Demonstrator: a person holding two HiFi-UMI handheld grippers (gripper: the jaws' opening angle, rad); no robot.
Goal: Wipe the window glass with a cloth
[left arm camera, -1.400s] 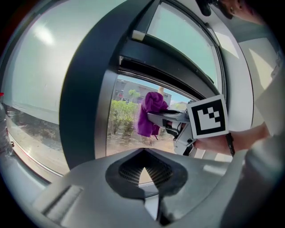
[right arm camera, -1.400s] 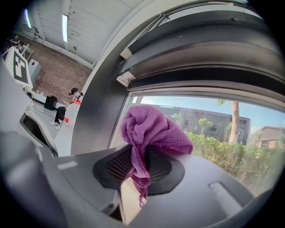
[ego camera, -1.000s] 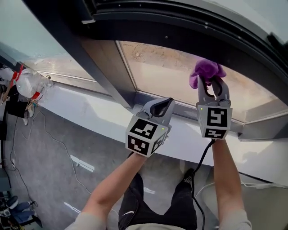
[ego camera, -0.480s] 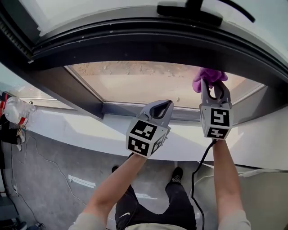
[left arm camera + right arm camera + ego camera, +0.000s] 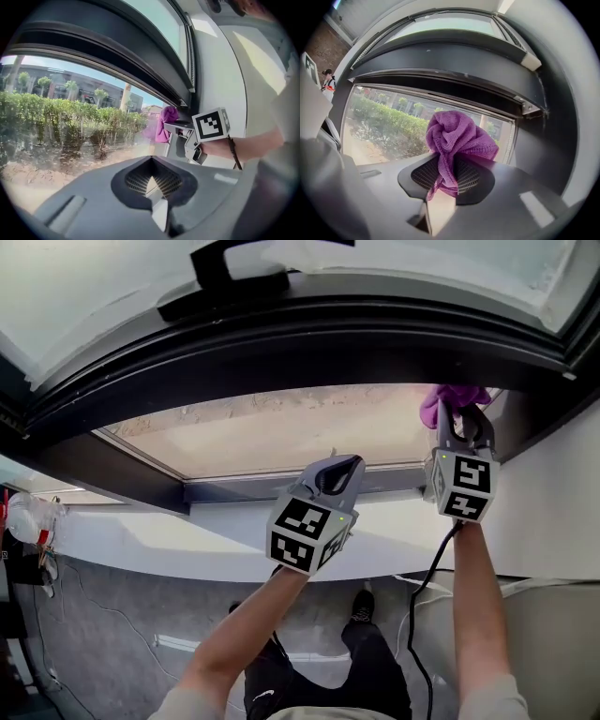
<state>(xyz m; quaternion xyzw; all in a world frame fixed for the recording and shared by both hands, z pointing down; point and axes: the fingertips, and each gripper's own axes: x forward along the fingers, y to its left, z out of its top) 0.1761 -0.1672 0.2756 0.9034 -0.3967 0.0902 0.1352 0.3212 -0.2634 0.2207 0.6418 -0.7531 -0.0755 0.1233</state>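
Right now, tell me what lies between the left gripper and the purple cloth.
Nothing loose: in the head view only bare window glass and frame separate the left gripper from the purple cloth, clamped in the right gripper.

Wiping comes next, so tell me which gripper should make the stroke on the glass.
Right. The right gripper is shut on the purple cloth, held up by the window glass near its right edge. The left gripper is shut, empty, and lower, nearer the sill.
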